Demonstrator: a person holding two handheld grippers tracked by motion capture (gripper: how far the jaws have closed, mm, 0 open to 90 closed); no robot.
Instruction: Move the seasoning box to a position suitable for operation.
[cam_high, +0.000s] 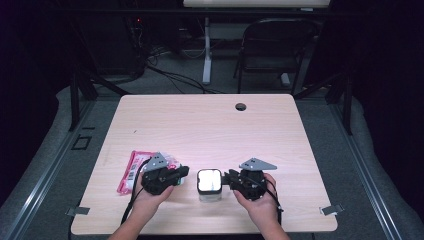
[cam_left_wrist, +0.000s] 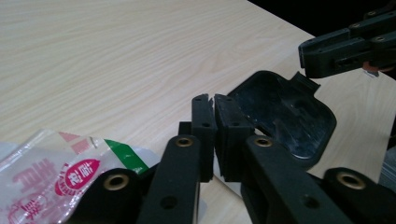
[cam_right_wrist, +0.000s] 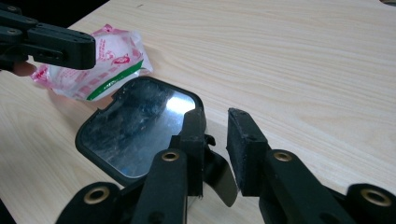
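High camera looks forward and down over the worktop (cam_high: 210, 125); each close camera rides behind its tongs, facing the other pair; all share the lidded box (cam_high: 209, 182) between them.

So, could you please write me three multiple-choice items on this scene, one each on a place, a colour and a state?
1. Where does the pink-and-white plastic packet lie?
A on a chair; B beside the left gripper; C on the floor.
2. What colour is the glossy rounded-square lid?
A black; B red; C yellow.
3. How do the left gripper's jaws stand?
A wide open; B clamped on the packet; C shut, nothing between.
Key: B, the packet lies on the tabletop at that gripper's left; A, the rim and face are black in both gripper views; C, the pads meet with nothing held.
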